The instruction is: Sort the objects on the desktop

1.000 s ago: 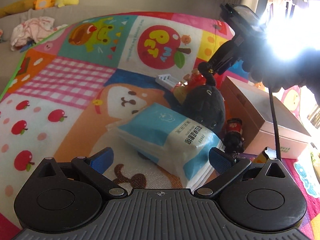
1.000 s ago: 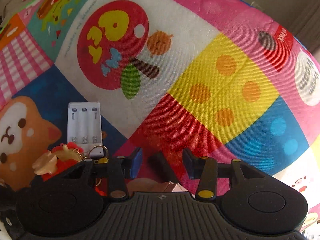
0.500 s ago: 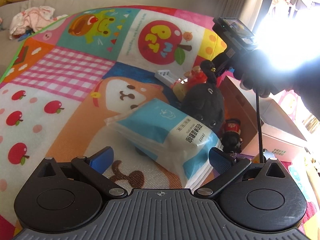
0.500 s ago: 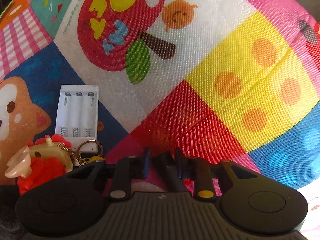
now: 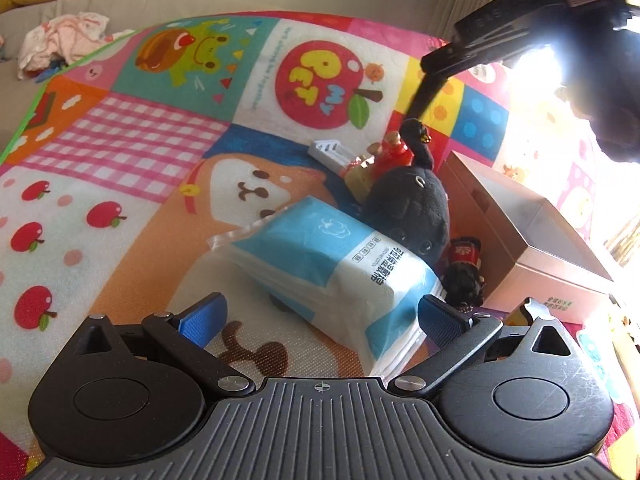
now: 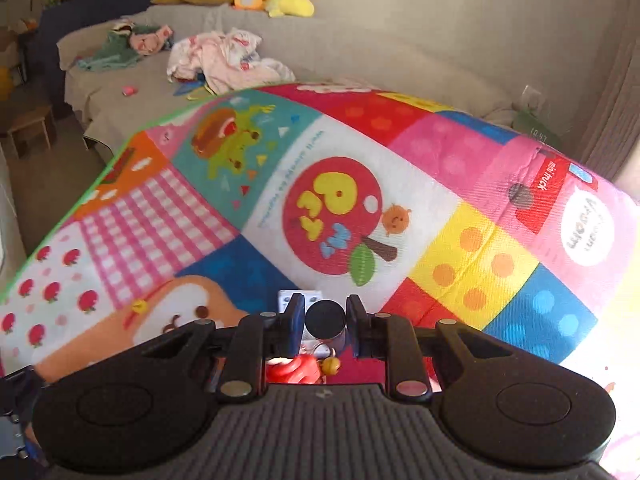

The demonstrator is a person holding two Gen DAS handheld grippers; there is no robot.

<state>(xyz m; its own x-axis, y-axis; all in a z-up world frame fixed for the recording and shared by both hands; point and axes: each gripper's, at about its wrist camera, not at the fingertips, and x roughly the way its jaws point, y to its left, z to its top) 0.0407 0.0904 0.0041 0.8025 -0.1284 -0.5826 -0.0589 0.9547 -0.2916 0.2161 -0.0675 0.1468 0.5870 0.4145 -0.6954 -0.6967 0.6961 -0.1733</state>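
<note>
Glare washed out the 2–3 o'clock side of the left view, hiding most of the hand there. Right gripper (image 6: 323, 322) had just clamped a black marker (image 6: 325, 319), lifted over the play mat (image 6: 472, 240). Left gripper (image 5: 320, 316) gaped, pointed down, tissue pack (image 5: 336, 264) between its fingers, untouched; pink box (image 5: 532, 256) at 3 o'clock.

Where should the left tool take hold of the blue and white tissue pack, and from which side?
Probably the near end, across its narrow width. The tissue pack lies flat, slanting towards the open left tool. Come from the near side, from above: the black plush and the box crowd the far and right sides.
</note>
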